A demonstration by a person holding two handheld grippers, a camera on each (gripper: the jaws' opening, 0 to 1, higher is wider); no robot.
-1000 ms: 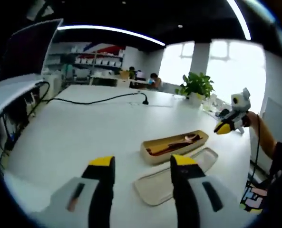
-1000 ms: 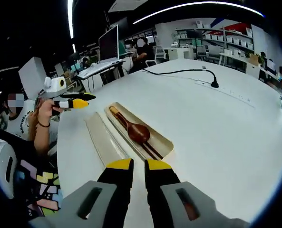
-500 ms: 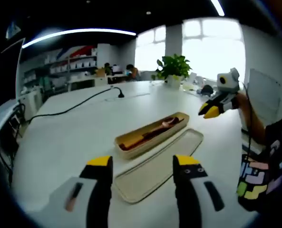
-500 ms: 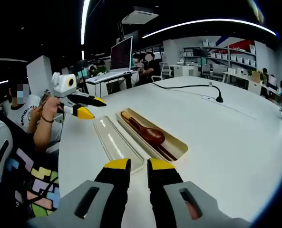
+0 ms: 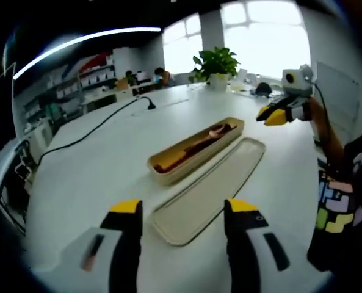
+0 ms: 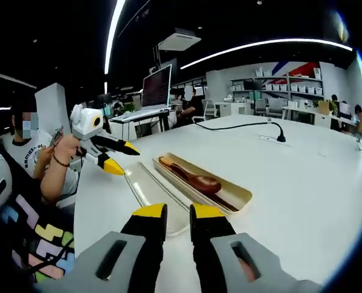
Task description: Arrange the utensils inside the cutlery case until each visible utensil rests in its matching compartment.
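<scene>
A beige cutlery case [image 5: 168, 177] lies open on the white table, with a wooden spoon [image 5: 220, 130] and dark chopsticks [image 5: 187, 152] inside it. Its lid [image 5: 211, 189] lies flat alongside. My left gripper [image 5: 184, 210] is open and empty, just short of the lid's near end. In the right gripper view the case [image 6: 242, 196] holds the spoon [image 6: 199, 180], and the lid [image 6: 153, 195] lies to its left. My right gripper [image 6: 177, 213] is shut on nothing, near the lid's end. The left gripper [image 6: 121, 157] hovers open above the lid's far end. The right gripper [image 5: 277, 115] hangs above the table's right side.
A black cable with a plug [image 5: 107, 122] runs across the far table. A potted plant [image 5: 216, 61] stands at the back. A seated person [image 6: 34, 159] is at the table's edge beside the lid. A monitor [image 6: 157, 85] stands on a desk behind.
Both views have swung with the hands, bringing the case and lid closer to centre. Case, lid and utensils lie where they were. Left jaws stay open, right jaws stay shut.
</scene>
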